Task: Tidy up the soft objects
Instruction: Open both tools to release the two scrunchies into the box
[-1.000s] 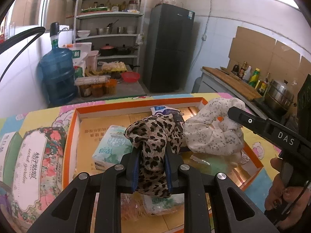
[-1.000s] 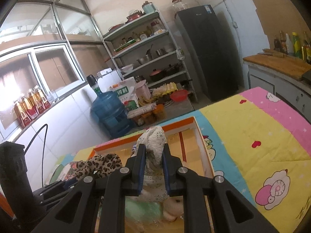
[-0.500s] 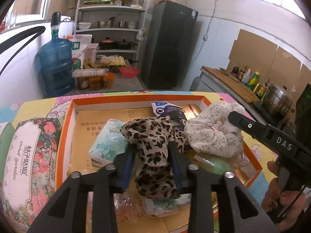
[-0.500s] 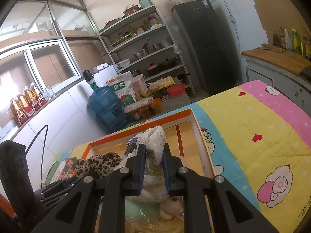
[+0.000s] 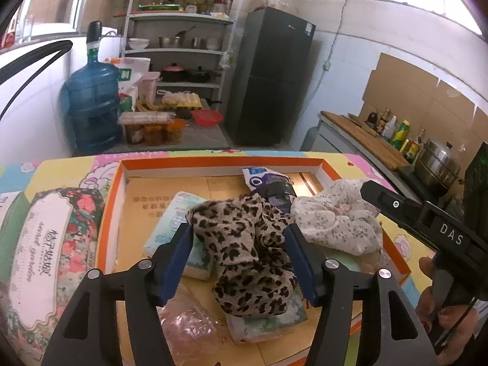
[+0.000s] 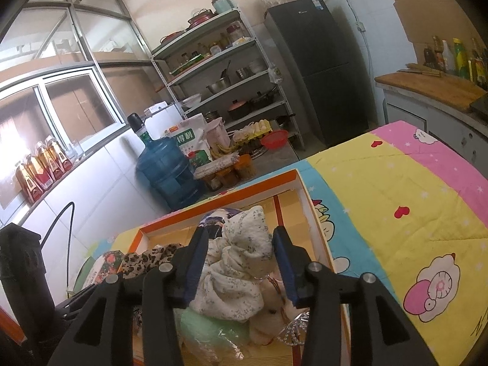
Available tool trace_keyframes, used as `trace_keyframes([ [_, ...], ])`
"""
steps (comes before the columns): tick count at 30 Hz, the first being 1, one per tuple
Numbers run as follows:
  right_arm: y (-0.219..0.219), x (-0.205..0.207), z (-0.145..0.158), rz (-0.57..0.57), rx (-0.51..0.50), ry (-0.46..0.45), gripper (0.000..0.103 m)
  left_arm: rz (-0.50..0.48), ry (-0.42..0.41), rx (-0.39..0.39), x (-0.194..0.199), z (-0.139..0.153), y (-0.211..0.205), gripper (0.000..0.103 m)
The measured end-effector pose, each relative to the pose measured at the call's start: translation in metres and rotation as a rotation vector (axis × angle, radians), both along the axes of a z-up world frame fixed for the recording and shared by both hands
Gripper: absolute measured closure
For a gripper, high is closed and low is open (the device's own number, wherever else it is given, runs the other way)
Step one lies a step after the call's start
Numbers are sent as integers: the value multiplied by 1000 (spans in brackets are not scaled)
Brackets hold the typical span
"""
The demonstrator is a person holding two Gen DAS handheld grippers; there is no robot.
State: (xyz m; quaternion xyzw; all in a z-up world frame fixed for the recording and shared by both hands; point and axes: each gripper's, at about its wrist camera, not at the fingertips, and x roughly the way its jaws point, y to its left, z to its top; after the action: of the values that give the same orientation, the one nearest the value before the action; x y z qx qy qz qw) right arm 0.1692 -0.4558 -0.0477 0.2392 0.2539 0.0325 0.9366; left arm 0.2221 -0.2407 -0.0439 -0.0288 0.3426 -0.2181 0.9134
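Inside orange box (image 5: 109, 213), leopard cloth (image 5: 244, 250) lengthwise between just-opening left gripper (image 5: 241, 262), right gripper (image 6: 241, 262) likewise releasing floral cloth (image 6: 241, 262).

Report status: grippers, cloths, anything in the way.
Left hand-held gripper just opening, leopard cloth loose between jaws. Right hand-held gripper just opening around white cloth. Both cloths in orange box. Nothing blocking.

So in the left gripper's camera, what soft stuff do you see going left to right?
Flowery tissue pack → pale blue tissue pack → leopard-print cloth → white flowery cloth.
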Motion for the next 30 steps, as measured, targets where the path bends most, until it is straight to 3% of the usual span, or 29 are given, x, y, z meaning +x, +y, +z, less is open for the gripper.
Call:
trace_keyframes([
  [24,-4,-11,6,-48,-14,-30,58,40,-74,14,-27,24,17,34],
  [26,-4,-14,8,-83,-31,-36,52,42,-81,13,-29,28,19,34],
  [28,-5,-19,12,-109,-48,-51,34,43,-88,11,-32,31,21,34],
  [30,-5,-22,16,-110,-48,-63,34,45,-92,10,-34,33,24,34],
])
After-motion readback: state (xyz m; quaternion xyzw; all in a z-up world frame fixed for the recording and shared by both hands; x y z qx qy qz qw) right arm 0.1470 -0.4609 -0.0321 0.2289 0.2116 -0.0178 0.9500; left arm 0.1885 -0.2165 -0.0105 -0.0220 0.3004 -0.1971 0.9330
